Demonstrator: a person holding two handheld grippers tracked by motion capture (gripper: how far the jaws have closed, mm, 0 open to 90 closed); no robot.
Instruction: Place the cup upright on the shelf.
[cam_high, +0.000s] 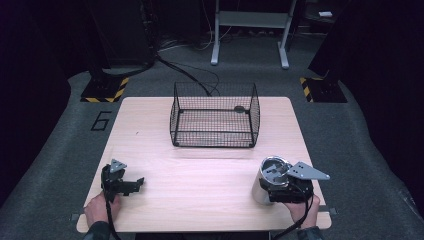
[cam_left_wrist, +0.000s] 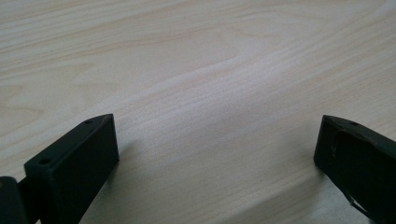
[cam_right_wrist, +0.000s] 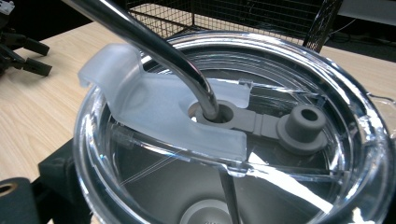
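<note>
A steel tumbler (cam_high: 269, 176) with a clear lid (cam_right_wrist: 187, 140) and a bent metal straw (cam_right_wrist: 154, 42) stands at the table's front right. My right gripper (cam_high: 272, 190) sits against its near side, shut on it. In the right gripper view one black jaw presses on the cup's left wall and the other is hidden under the lid. My left gripper (cam_high: 137, 184) rests at the front left, open. Its jaws stand wide apart over bare wood (cam_left_wrist: 217, 140) with nothing between them.
A black wire basket (cam_high: 215, 135) stands in the far middle of the wooden table (cam_high: 200, 170); its mesh (cam_right_wrist: 243, 14) rises just behind the tumbler. Black stands and cables are on the floor beyond the table.
</note>
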